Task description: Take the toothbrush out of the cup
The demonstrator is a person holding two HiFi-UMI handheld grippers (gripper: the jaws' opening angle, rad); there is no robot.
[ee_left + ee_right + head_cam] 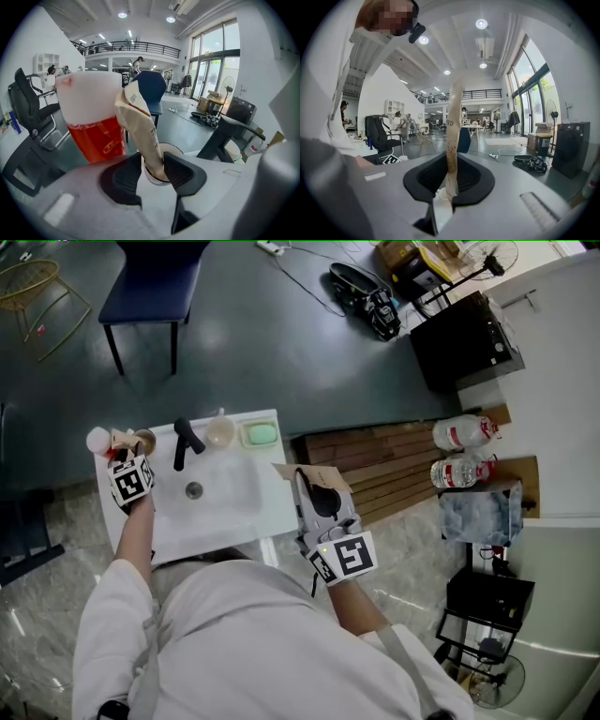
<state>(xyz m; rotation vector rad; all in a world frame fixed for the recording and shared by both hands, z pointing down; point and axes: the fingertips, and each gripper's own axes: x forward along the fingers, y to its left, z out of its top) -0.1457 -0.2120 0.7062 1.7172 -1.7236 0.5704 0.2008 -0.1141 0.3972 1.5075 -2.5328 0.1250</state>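
A toothbrush in a tan paper wrapper (138, 117) stands in a small clear cup (176, 149) on the white sink counter (272, 502). My left gripper (153, 165) is shut on this wrapper just above the cup's rim. In the head view that gripper (125, 454) is at the counter's far left corner. A red cup with a white top (93, 122) stands close beside it. My right gripper (449, 187) is shut on a second thin paper-wrapped strip (453, 117), held upright. It hovers off the counter's right edge (317, 491).
A black faucet (185, 442) stands behind the basin drain (193, 489), with a small bowl (220, 432) and a green soap dish (260, 434) along the back. To the right lie wooden slats (394, 465) and water jugs (464, 432). A blue chair (150, 287) stands beyond.
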